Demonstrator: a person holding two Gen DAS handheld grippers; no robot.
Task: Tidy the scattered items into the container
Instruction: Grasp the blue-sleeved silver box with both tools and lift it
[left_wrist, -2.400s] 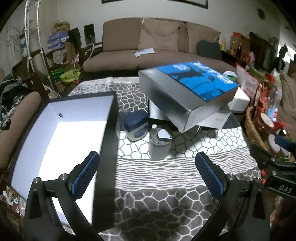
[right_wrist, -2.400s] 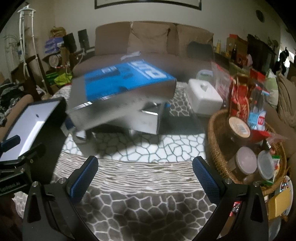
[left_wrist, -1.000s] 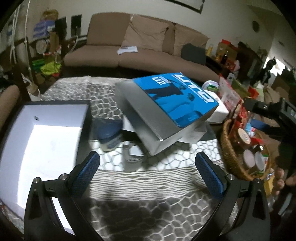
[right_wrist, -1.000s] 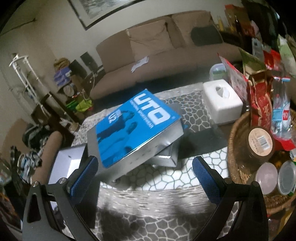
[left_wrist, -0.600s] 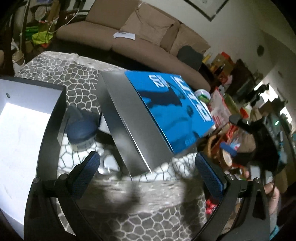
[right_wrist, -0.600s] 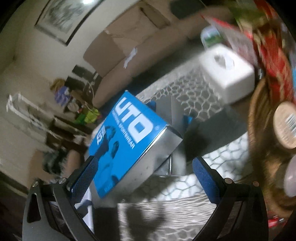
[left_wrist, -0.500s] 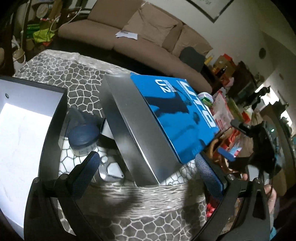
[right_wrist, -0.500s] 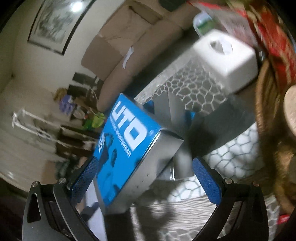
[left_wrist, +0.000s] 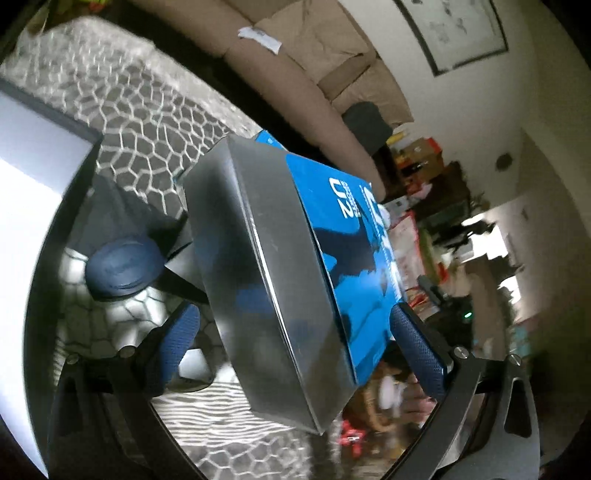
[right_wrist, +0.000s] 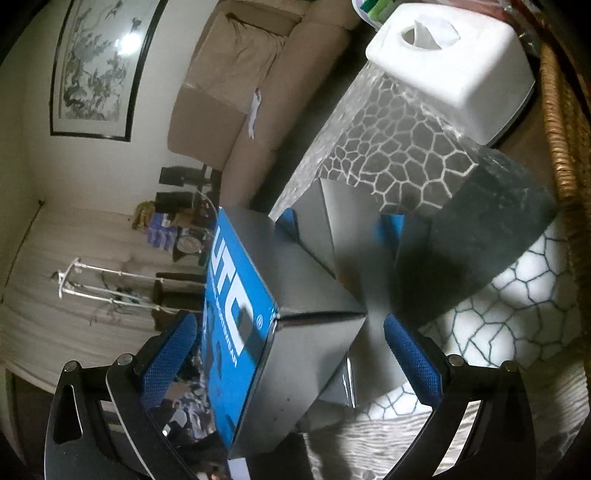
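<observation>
A silver box with a blue printed top leans on a second silver box on the patterned tablecloth. My left gripper is open, and one end of the box lies between its blue pads. From the other end, my right gripper is open too, with a corner of the box between its fingers. I see no pad pressing on the box. A blue-lidded jar and a small grey bottle stand beside the black container with a white inside.
A white tissue box sits at the far end of the table. A wicker basket lines the table's right side. A brown sofa stands behind the table. Both views are strongly tilted.
Both grippers have rolled sideways and closed in on the blue-topped box from opposite ends. It now fills the gap between each pair of fingers. The jaws stay wide.
</observation>
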